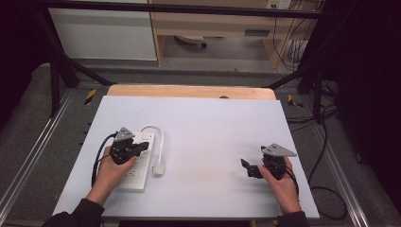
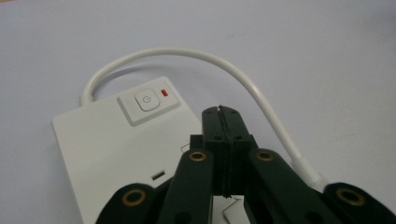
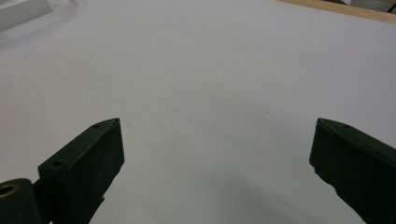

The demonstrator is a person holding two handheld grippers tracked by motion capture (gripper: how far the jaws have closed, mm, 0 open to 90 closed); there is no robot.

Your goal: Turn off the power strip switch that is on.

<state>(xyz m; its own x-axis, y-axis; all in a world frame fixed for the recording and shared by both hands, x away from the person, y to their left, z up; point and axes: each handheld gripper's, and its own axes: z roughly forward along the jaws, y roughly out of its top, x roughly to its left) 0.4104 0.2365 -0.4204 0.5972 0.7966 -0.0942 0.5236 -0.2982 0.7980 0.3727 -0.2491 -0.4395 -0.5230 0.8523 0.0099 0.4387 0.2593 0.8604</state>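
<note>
A white power strip lies on the left of the white table sheet, with a power button and a red light at its far end. Its white cable loops round to a white plug lying beside it. My left gripper hovers over the strip's far half. In the left gripper view its jaws are pressed together, nothing between them. My right gripper rests at the right of the sheet, pointing left. Its jaws stand wide apart over bare sheet.
A wooden board edge runs along the far side of the sheet. Black frame bars and loose cables flank the table. A white cabinet and wooden desk stand beyond.
</note>
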